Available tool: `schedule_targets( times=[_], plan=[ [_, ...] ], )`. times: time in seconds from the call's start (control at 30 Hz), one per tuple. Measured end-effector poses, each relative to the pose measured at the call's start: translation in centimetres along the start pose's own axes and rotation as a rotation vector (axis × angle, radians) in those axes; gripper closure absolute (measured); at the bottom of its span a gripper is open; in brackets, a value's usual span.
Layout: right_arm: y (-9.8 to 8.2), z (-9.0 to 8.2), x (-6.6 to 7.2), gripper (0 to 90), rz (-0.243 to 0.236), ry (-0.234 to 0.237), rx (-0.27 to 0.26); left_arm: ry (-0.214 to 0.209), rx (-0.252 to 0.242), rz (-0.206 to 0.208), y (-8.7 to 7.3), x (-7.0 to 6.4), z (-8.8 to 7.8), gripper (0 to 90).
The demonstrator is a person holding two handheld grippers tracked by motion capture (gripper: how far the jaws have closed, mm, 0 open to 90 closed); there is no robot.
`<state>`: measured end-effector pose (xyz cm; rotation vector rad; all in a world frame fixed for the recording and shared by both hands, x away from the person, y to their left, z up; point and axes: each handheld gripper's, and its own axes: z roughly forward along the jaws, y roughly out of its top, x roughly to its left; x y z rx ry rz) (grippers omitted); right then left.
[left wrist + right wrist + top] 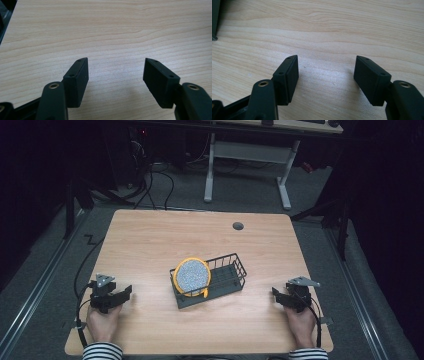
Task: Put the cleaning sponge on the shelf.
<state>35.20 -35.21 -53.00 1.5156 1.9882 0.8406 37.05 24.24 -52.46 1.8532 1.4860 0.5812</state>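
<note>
A plate [192, 276] stands in the rack [227, 282], midway between both tongs.

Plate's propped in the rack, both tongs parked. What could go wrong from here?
1. The plate stands tilted at the near-left end of the wire rack; a grab at its rim may tip it out.
2. The rack sits loose on the table, so a push could slide it.
3. Left tongs and right tongs, both open, might collide converging.

One wooden table [150, 240]. One black wire rack [227, 277] on it. One yellow-rimmed speckled plate [192, 276] standing in rack. Two grippers: left gripper [121, 294], right gripper [278, 295]. Two hands, striped sleeves.
</note>
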Motion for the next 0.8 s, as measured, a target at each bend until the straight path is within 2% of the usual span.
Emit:
schedule_targets(
  times=[0.27,0.3,0.47,0.8],
  plan=[
    [0.00,0.00,0.00,36.7,0.000,0.001,0.001,0.031,0.033,0.030,-0.25,-0.58,0.96,38.1],
    [0.00,0.00,0.00,36.7,0.000,0.001,0.001,0.039,0.029,0.043,-0.33,-0.66,1.03,37.7],
    [0.00,0.00,0.01,36.6,0.000,0.001,0.000,0.043,-0.005,0.038,-0.80,-0.87,1.06,35.7],
    [0.00,0.00,0.01,36.6,0.000,0.001,0.001,0.030,-0.003,0.041,-0.84,-0.89,1.05,31.9]
  ],
)
